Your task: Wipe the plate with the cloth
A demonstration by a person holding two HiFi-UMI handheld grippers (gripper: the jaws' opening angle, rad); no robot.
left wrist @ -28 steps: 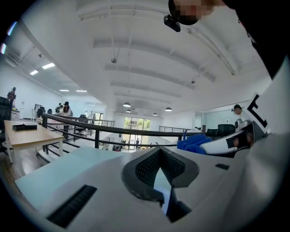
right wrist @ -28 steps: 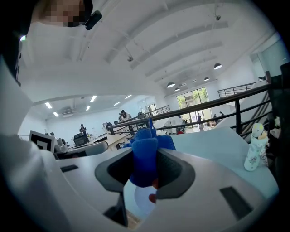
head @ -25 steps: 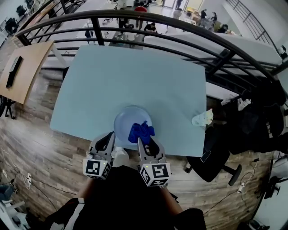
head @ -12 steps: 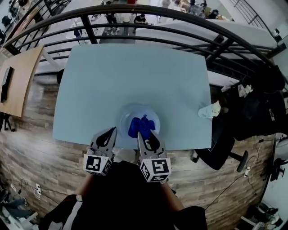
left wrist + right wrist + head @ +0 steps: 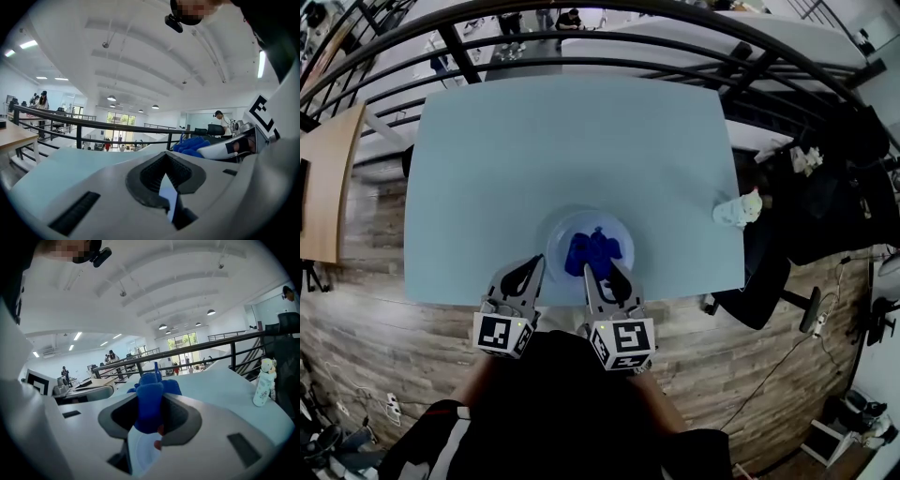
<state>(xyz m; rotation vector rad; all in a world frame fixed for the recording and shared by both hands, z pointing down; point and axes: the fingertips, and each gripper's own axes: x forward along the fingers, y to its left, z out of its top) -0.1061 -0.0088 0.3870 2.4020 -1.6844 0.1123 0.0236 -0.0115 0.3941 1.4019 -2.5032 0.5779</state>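
Right gripper [image 5: 598, 274]: jaws closed on the blue cloth [image 5: 596, 251]. In the right gripper view the cloth [image 5: 150, 399] fills the gap between the black pads and bunches up beyond the jaw tips. In the head view the gripper enters the plate from 6 o'clock, with its marker cube toward the person.

Left gripper [image 5: 532, 267]: jaws drawn together, with nothing between them. The left gripper view shows only a narrow slit between the pads [image 5: 166, 180], through which a pale surface is visible. The tip lies at about 8 o'clock of the plate, just beside the rim; contact cannot be confirmed. Both grippers point toward 12 o'clock, side by side and near each other.

Plate [image 5: 567, 230]: round, pale, resting flat on the desk [image 5: 562, 150] near the desk's near edge. It contains the crumpled cloth, right of centre.

Other items: a small white bottle [image 5: 737, 208] stands upright at the desk's 3 o'clock edge, well apart from the plate. A black office chair [image 5: 769, 281] sits off the desk at 4 o'clock. A black railing [image 5: 78, 136] runs beyond the far edge.
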